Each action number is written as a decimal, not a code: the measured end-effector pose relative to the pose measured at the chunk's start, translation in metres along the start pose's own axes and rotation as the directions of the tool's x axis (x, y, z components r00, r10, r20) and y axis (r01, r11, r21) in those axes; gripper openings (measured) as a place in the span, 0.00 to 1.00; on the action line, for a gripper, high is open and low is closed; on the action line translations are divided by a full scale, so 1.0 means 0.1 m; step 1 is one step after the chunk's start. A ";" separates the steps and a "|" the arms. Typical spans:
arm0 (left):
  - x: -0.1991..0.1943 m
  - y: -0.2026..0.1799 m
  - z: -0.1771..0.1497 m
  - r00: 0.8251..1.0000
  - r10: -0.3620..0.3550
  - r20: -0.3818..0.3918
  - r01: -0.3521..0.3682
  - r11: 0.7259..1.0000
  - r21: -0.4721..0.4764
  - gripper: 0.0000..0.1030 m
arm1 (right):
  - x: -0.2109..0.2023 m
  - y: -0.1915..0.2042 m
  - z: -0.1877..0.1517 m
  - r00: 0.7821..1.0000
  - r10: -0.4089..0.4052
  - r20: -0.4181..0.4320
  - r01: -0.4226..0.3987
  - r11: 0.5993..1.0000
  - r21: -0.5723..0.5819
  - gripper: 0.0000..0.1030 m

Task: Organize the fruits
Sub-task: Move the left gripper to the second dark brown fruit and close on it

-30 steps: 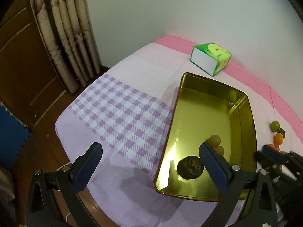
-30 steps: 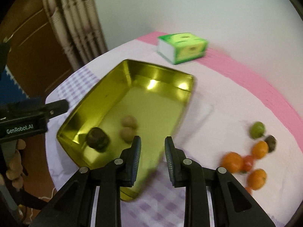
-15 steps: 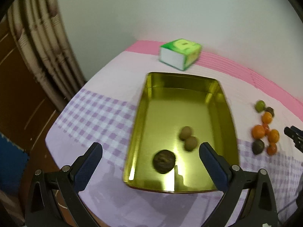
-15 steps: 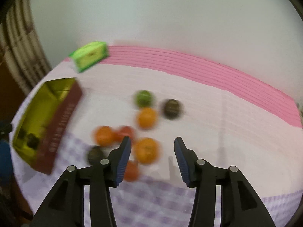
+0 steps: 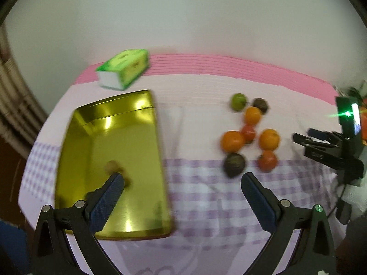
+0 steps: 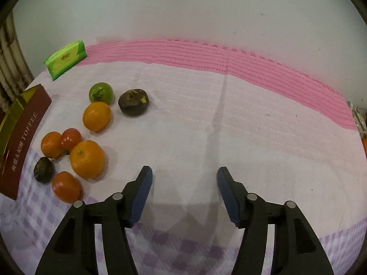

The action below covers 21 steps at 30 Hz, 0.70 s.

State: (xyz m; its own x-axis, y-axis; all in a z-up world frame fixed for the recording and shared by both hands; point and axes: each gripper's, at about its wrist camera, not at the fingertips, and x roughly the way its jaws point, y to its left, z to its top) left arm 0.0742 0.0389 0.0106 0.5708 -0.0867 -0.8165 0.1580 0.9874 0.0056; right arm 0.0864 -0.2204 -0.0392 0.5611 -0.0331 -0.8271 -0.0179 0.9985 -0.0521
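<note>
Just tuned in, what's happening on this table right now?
A person holding two grippers is sorting fruit into the gold tin. The right gripper is empty, its fingers have just been opening, and it points at bare cloth beside the fruit pile. The left gripper is open and empty over the tin's edge. A few items already lie in the tin; eight fruits remain outside.

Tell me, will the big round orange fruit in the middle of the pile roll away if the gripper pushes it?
Probably, a little. The big round orange fruit looks ball-shaped and sits on flat cloth, so it could roll. The smaller red tomato touching it might stop it on that side. Its skin looks smooth, so the pads may slip unless they close around its middle.
</note>
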 end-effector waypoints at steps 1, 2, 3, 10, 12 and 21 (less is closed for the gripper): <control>0.03 -0.07 0.01 1.000 -0.010 -0.007 0.010 1.000 0.011 0.98 | 0.00 0.00 0.00 1.000 -0.002 0.000 0.002 1.000 -0.001 0.61; 0.07 -0.13 0.03 1.000 -0.019 -0.017 0.019 1.000 0.022 0.97 | 0.02 -0.03 -0.01 1.000 0.000 0.002 0.000 1.000 0.000 0.63; 0.11 -0.19 0.04 0.999 -0.027 -0.025 0.028 0.999 0.030 0.95 | 0.03 -0.04 -0.01 1.000 -0.001 0.001 0.001 1.000 0.002 0.65; 0.38 -0.41 0.07 0.992 -0.078 -0.103 0.084 0.995 0.052 0.66 | 0.11 -0.15 -0.04 1.000 0.007 0.019 -0.008 0.999 0.031 0.78; 0.46 -0.44 0.08 0.989 -0.086 -0.121 0.092 0.994 0.051 0.61 | 0.13 -0.16 -0.05 1.000 0.007 0.028 -0.008 0.999 0.034 0.83; 0.74 -0.47 0.14 0.973 -0.131 -0.190 0.135 0.991 0.009 0.42 | 0.14 -0.16 -0.06 0.999 0.012 0.032 -0.012 1.000 0.027 0.93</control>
State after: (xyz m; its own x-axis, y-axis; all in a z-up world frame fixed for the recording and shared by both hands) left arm 0.1201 -0.0156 -0.0418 0.3820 -0.1888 -0.9047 0.2409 0.9654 -0.0998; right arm 0.0894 -0.2375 -0.0530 0.5869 -0.0202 -0.8094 -0.0023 0.9996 -0.0265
